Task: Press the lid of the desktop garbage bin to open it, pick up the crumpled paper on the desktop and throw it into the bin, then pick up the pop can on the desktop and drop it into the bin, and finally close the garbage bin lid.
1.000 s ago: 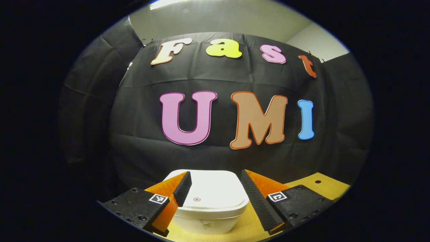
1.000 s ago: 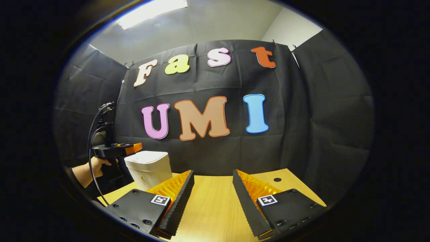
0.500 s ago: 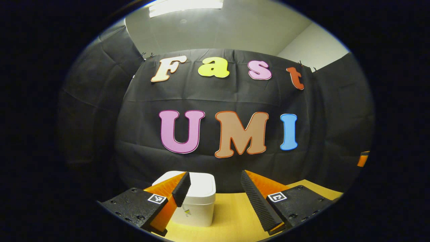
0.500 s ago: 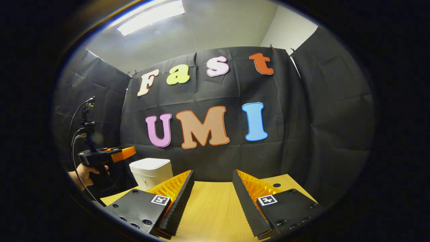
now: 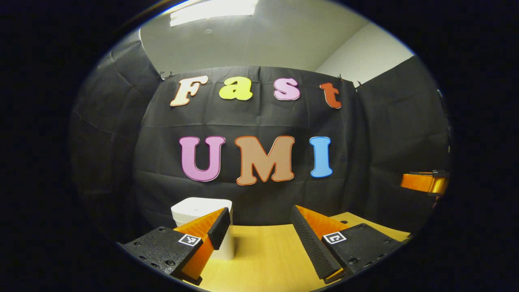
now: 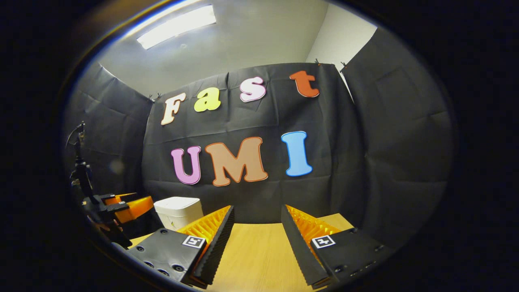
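White bin (image 5: 201, 211) sits at the worktop's (image 5: 263, 259) back left with its lid down, so contents are hidden. Left tool (image 5: 259, 231) and right tool (image 6: 254, 231) both gape apart, holding nothing.

A recording booth set up inside a plain office-type room is shown. Black cloth (image 5: 251, 121) is hung as the booth's wall behind and on both sides of a light wooden bench (image 6: 259, 251), and it is pinned up along its top edge with small clips. Above the cloth, bare pale walls (image 5: 365, 52) and a white ceiling (image 6: 243, 44) with a long fluorescent light panel (image 6: 176, 26) are seen. A round hole (image 5: 344, 222) is cut in the bench near the cloth.
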